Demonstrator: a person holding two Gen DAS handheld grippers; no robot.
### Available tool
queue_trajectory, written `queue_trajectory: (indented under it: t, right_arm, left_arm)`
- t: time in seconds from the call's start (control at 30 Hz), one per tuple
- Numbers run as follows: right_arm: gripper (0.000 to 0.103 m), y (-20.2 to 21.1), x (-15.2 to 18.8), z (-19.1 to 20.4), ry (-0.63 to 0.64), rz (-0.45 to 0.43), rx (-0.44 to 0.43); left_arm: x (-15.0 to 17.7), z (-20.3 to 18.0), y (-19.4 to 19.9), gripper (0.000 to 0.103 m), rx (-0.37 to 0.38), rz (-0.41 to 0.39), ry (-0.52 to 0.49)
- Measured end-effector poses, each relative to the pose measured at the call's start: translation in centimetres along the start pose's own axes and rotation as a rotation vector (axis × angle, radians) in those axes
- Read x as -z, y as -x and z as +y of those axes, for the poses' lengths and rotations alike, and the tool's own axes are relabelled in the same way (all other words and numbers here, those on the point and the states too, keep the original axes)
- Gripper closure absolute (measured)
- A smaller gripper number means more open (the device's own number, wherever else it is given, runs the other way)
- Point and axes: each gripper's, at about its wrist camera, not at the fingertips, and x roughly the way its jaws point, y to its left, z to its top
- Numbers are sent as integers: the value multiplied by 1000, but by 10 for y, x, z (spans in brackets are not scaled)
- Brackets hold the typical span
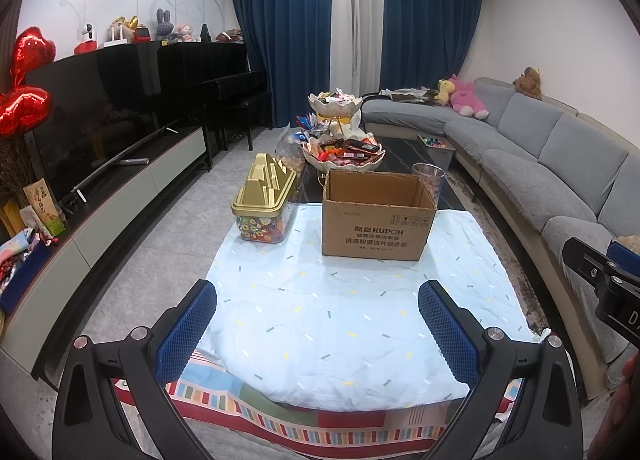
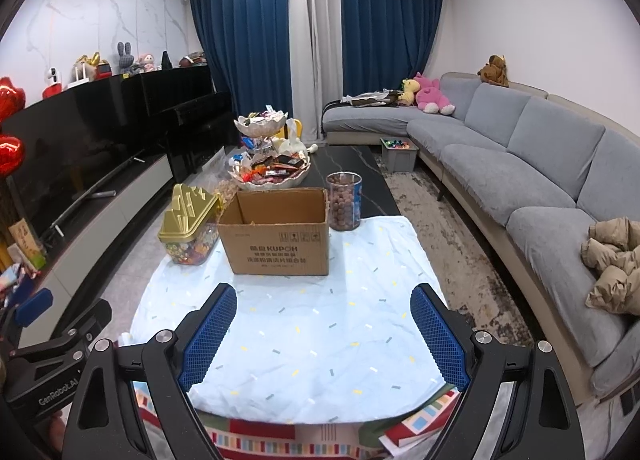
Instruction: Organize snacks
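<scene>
both grippers, left gripper [image 1: 318, 324] and right gripper [image 2: 324, 330], spread wide and empty, cardboard box [image 1: 376, 216] far ahead beyond the jaws

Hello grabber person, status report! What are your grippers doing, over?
Left gripper open, empty. Right gripper open, empty. Cardboard box open on the light blue cloth, candy jar left of it, jar of brown balls behind. Nothing between grippers and box.

Snack items in front of you, on the surface

Your open cardboard box [image 2: 276, 234] stands upright, flaps up, on the pale cloth. Just left of it: clear jar of coloured candy with gold lid [image 2: 188, 236], upright. At the box's right rear: clear cylinder of brown balls [image 2: 344, 202]. Behind the box: two-tier dish [image 2: 268, 168] heaped with wrapped snacks.
</scene>
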Motion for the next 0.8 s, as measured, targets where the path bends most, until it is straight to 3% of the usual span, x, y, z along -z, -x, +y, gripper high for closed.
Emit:
queue_trajectory:
  t: [0.8]
  right_arm:
    - [13, -1, 0, 0, -2, 2, -1]
  left_arm:
    - [0, -4, -2, 0, 15, 4, 3]
